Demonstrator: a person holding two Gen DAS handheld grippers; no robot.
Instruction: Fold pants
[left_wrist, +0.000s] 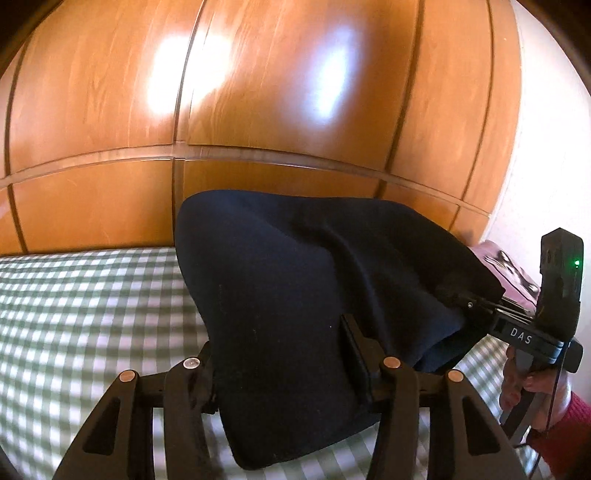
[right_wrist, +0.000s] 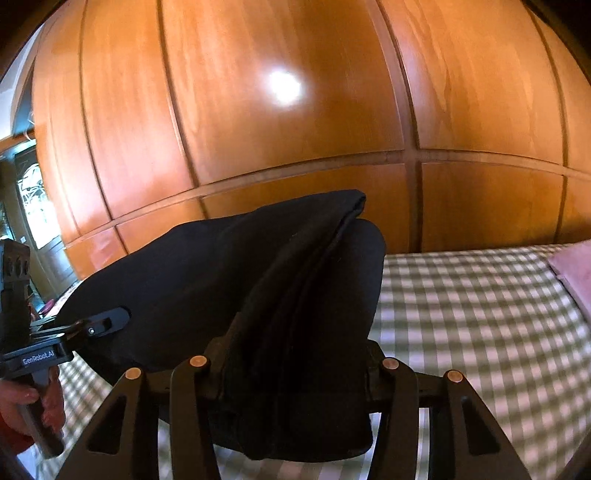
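Dark navy pants (left_wrist: 295, 266) hang bunched above the bed, held up at two places. In the left wrist view my left gripper (left_wrist: 284, 373) is shut on a thick fold of the cloth, which fills the gap between its fingers (left_wrist: 354, 339). The right gripper (left_wrist: 469, 302) pinches the same garment at the right, held by a hand in a red sleeve (left_wrist: 565, 428). In the right wrist view my right gripper (right_wrist: 295, 376) is shut on a layered edge of the pants (right_wrist: 303, 280), and the left gripper (right_wrist: 107, 321) bites the cloth at the left.
A bed with a green and white checked sheet (left_wrist: 85, 314) (right_wrist: 480, 332) lies under the pants. A glossy wooden wardrobe (left_wrist: 258, 92) (right_wrist: 277, 110) rises close behind it. A pink pillow (right_wrist: 572, 273) rests at the right; a doorway (right_wrist: 33, 206) shows far left.
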